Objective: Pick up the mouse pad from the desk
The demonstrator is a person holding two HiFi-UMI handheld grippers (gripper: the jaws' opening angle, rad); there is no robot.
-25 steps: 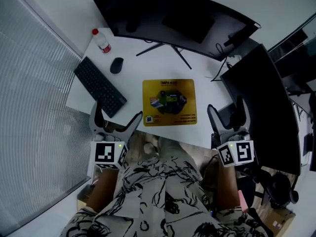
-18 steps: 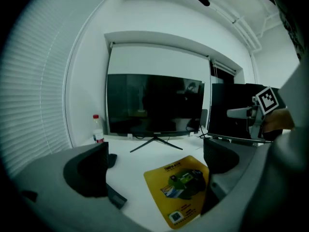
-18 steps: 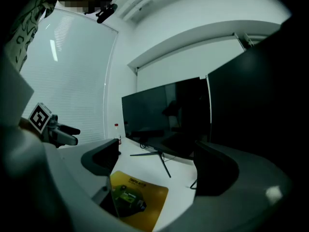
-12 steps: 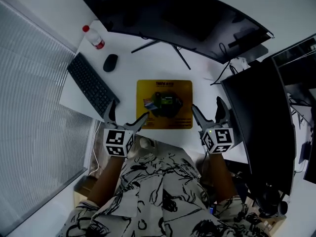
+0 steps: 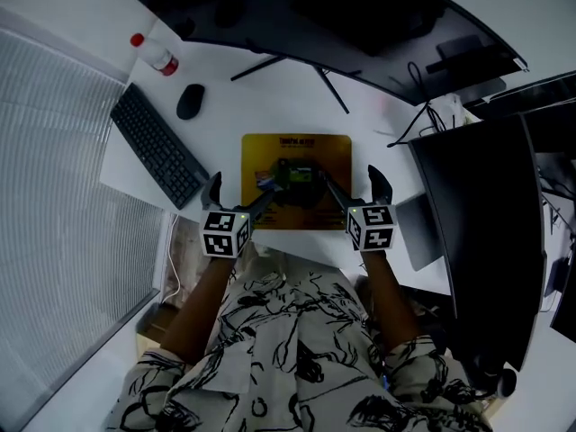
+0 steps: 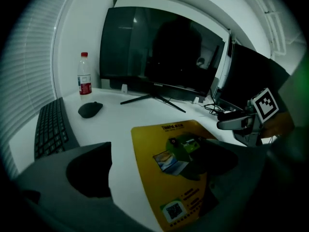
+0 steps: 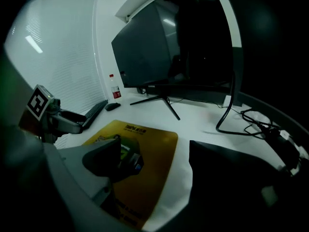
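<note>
1. Head view: the yellow mouse pad (image 5: 297, 151) lies flat on the white counter (image 5: 270, 97), just ahead of both grippers. The left gripper (image 5: 241, 194) hangs over its near-left corner and the right gripper (image 5: 353, 187) over its near-right corner. Neither one's got anything.
2. Left gripper view: the jaws are spread wide. The pad's left edge runs between them, with the inner jaw over the pad and the outer one over bare counter. Nothing is pinched.
3. Right gripper view: the jaws are also gaping, though they've just been closing a touch. The pad's right edge sits between them, ungripped.
4. Handling guess: it looks thin, light and floppy, and the underside is probably grippy, so it'll hug the counter. It's best taken at the edges or near corners with a jaw tip worked underneath. Expect sag in the middle once it's lifted.
</note>
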